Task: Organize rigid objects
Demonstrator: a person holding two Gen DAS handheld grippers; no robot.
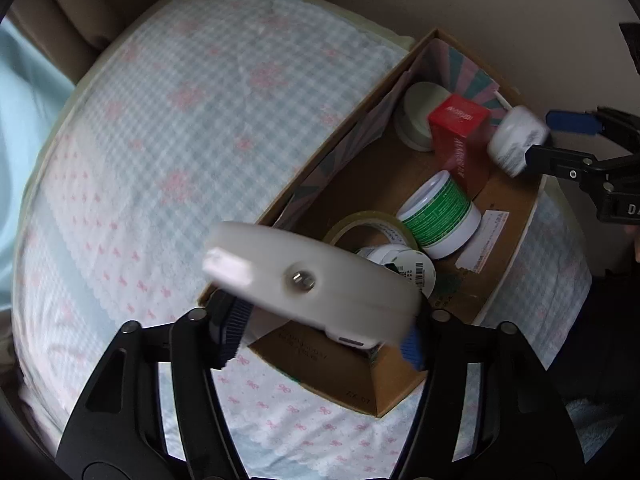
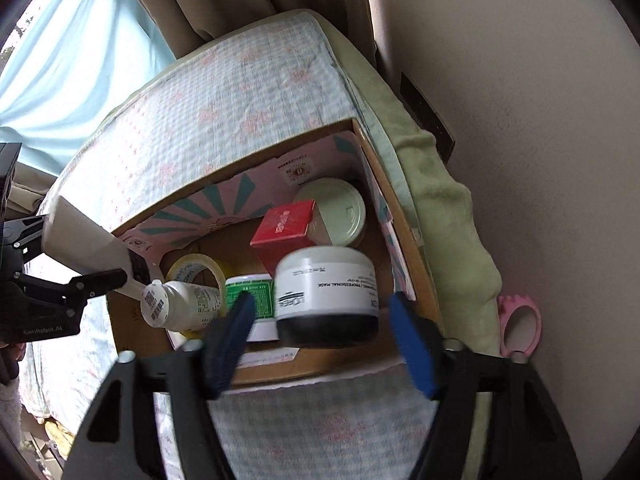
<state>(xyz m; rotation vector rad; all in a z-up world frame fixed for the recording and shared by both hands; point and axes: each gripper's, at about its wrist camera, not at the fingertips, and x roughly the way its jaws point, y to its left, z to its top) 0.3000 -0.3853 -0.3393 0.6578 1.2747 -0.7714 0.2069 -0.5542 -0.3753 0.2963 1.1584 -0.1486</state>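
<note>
A cardboard box [image 1: 506, 240] [image 2: 404, 216] stands on the checked bed cover. It holds a red carton [image 1: 460, 132] [image 2: 286, 224], a pale round tin [image 1: 416, 114] [image 2: 340, 208], a green-labelled jar [image 1: 440, 212] [image 2: 250, 292], a tape roll [image 1: 372, 224] [image 2: 192, 264] and a white bottle [image 1: 404, 264] [image 2: 180, 304]. My left gripper [image 1: 320, 332] is shut on a white flat device [image 1: 312, 276] [image 2: 84, 240] over the box's near end. My right gripper [image 2: 320, 340] [image 1: 540, 136] has its jaws spread wider than a white jar with a black lid [image 2: 326, 292] [image 1: 516, 142] that sits between them over the box.
The bed cover [image 1: 180, 140] spreads left of the box. A wall [image 2: 520, 120] is close on the right, with a green blanket edge [image 2: 460, 220] and a pink ring toy [image 2: 518, 324] beside it. Curtains [image 2: 80, 60] hang at the back.
</note>
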